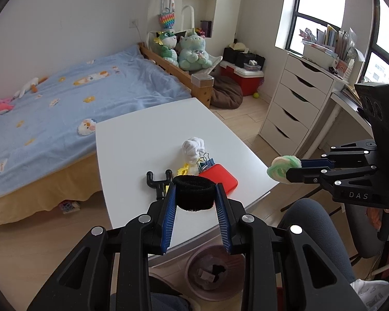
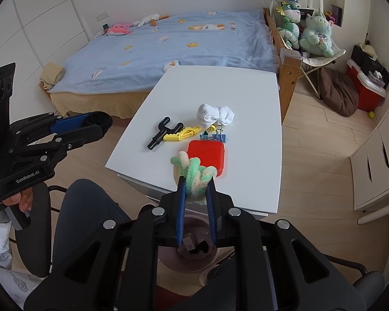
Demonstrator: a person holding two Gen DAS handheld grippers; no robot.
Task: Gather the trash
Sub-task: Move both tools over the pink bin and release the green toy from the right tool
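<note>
The desk (image 2: 246, 98) lies ahead of both sets of jaws; the bin (image 1: 194, 280) stands on the floor below its near edge, directly under them. Ahead of the jaws on the desk rest a red case (image 2: 207, 155), a white sock bundle (image 2: 215, 115), a black pipe fitting (image 2: 163, 132), a yellow clip (image 2: 181, 134) and binder clips (image 2: 215, 137).

The left gripper (image 1: 195, 194) has its jaws closed on a black fabric band (image 1: 193, 190), held by its sides above the desk edge. The band looks light and soft; it should deform under pressure and drop freely when released.

The right gripper (image 2: 197, 189) has its jaws clamped on a green and cream fuzzy wad (image 2: 194, 173), held above the bin. The wad appears light, compressible and non-slippery; grip it across its thickest part. Its fibres may cling to the pads on release.
</note>
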